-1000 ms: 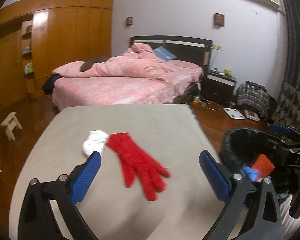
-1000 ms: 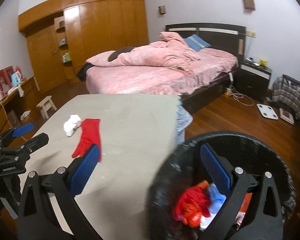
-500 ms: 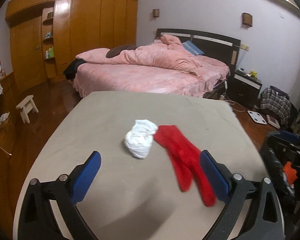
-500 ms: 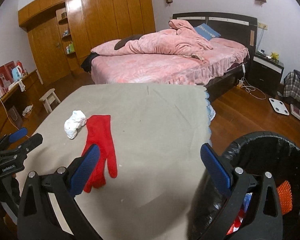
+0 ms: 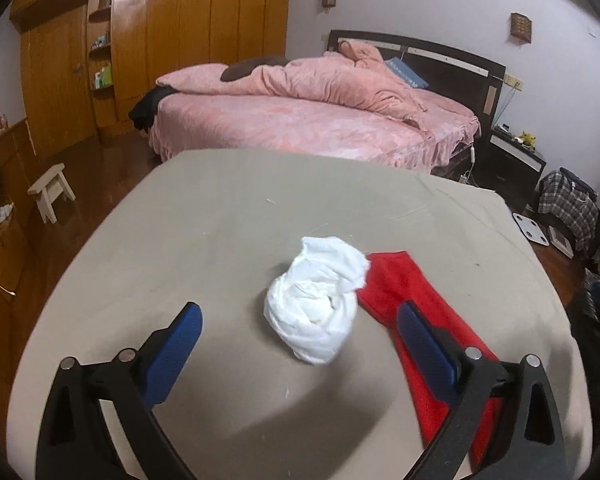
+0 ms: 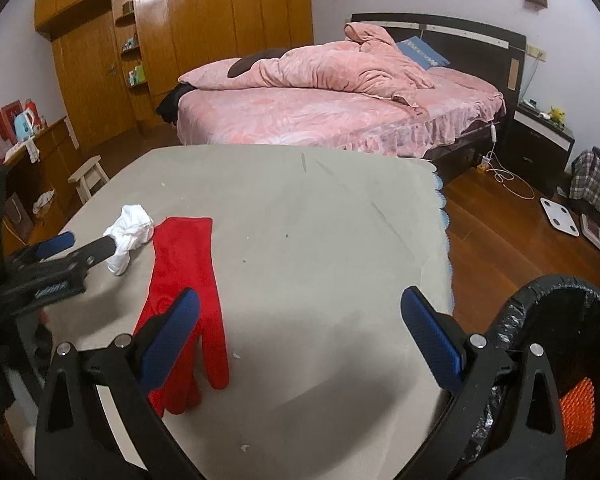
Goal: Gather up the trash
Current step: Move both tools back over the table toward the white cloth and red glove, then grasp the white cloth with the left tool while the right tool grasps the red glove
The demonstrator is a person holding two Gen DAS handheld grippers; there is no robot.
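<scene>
A crumpled white wad (image 5: 316,300) lies on the beige-covered table (image 5: 228,220), touching the cuff of a red glove (image 5: 416,304) to its right. My left gripper (image 5: 298,318) is open, low over the table, its blue pads either side of the wad and just short of it. The right wrist view shows the glove (image 6: 184,272) flat on the table (image 6: 320,220), the wad (image 6: 130,228) and the left gripper (image 6: 88,242) beside it. My right gripper (image 6: 300,312) is open and empty above the table's near right part. A black-lined trash bin (image 6: 560,292) stands at the lower right with an orange item (image 6: 576,408) inside.
A pink bed (image 6: 332,112) stands behind the table, with a wooden wardrobe (image 6: 180,40) on the left wall. A small stool (image 5: 52,192) is on the floor at left. A nightstand (image 6: 540,140), a white scale (image 6: 560,216) and a plaid bag (image 6: 596,184) sit at right.
The left gripper has swung left from the glove and bin to centre on the white wad and come closer. The right gripper has moved from over the bin to over the table.
</scene>
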